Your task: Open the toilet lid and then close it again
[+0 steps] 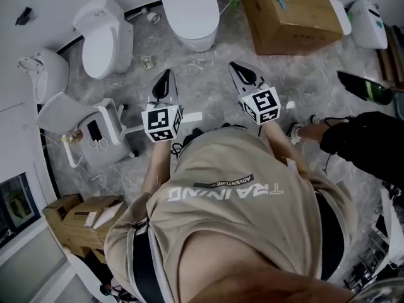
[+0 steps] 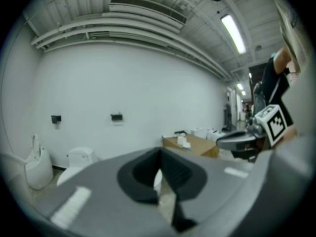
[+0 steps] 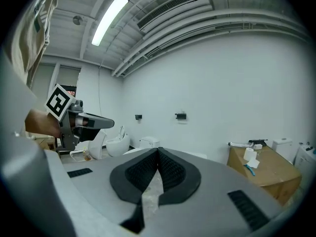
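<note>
"What did the head view show?"

"Looking down over the person's tan shirt (image 1: 221, 194), the toilet (image 1: 189, 14) stood at the top middle of the frame with its lid (image 1: 188, 2) down. A cardboard box (image 1: 287, 14) was to its right and a second toilet (image 1: 104, 40) at the upper left. The left gripper (image 1: 166, 74) and right gripper (image 1: 235, 67) hung side by side at mid-frame, both well short of the toilet."

"And the left gripper view?"

"The left gripper (image 2: 160, 154) had its tips pressed together with nothing between them. The right gripper (image 2: 232, 141) reached in from the right edge, with the box (image 2: 195, 144) beyond it."

"The right gripper view?"

"Much the same. The right gripper (image 3: 158, 151) had its tips meeting, empty. The left gripper (image 3: 98, 122) was at the left and the box (image 3: 266, 172) at the lower right."
</note>
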{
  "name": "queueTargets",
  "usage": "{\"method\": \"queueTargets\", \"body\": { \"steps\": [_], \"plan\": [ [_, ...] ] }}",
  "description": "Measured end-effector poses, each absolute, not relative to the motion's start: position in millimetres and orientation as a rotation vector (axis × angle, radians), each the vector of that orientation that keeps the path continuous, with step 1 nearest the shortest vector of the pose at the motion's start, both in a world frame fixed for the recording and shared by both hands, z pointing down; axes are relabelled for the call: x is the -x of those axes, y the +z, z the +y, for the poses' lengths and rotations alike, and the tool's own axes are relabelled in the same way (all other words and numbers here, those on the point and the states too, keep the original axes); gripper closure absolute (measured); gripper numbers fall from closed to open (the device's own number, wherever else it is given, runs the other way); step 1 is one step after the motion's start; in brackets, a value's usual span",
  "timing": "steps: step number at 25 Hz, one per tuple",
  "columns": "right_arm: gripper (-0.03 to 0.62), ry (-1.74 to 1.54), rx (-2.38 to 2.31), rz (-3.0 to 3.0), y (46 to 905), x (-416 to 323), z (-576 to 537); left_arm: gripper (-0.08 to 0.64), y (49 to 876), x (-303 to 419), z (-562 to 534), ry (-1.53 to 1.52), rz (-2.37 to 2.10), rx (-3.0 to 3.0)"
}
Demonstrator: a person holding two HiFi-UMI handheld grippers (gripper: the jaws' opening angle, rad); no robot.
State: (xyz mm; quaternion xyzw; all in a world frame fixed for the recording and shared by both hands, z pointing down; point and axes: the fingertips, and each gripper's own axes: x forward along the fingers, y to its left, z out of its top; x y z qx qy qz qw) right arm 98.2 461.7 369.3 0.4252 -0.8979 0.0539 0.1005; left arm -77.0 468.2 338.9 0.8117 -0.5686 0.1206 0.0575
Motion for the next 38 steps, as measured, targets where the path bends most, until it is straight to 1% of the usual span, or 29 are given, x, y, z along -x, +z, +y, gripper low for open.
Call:
{"method": "queueTargets", "body": {
  "steps": [3, 9, 13, 17, 27, 33, 38],
  "plan": [
    [0.578, 0.171, -1.241, -2.646, 379.7, -107.7, 456.2, 0.555, 341.3, 66.2, 458.7, 0.378, -1.724, -2.452],
    [0.578, 0.308, -1.227, -2.653, 406.1, -114.3, 433.0, 0.555, 350.5, 55.5, 440.0, 0.410, -1.708, -2.421],
    [0.578, 0.323, -1.234, -2.621, 419.8, -100.4, 420.3, 0.555, 369.5, 70.8, 433.5, 0.446, -1.663, -2.405],
    [0.578, 0.328, -1.252, -2.585, 428.0, -88.4, 395.9, 0.555, 383.4, 81.8, 403.9, 0.445, -1.620, -2.426],
    [0.578, 0.245, -1.331, -2.544, 401.1, -37.3, 317.7, 0.555, 376.4, 125.1, 304.0, 0.353, -1.547, -2.520],
    [0.578, 0.269, -1.382, -2.489, 404.8, -27.4, 287.4, 0.555, 388.8, 134.9, 267.7, 0.354, -1.478, -2.518],
    [0.578, 0.280, -1.364, -2.446, 421.2, -40.3, 261.1, 0.555, 398.0, 124.2, 241.0, 0.350, -1.455, -2.505]
  ]
}}
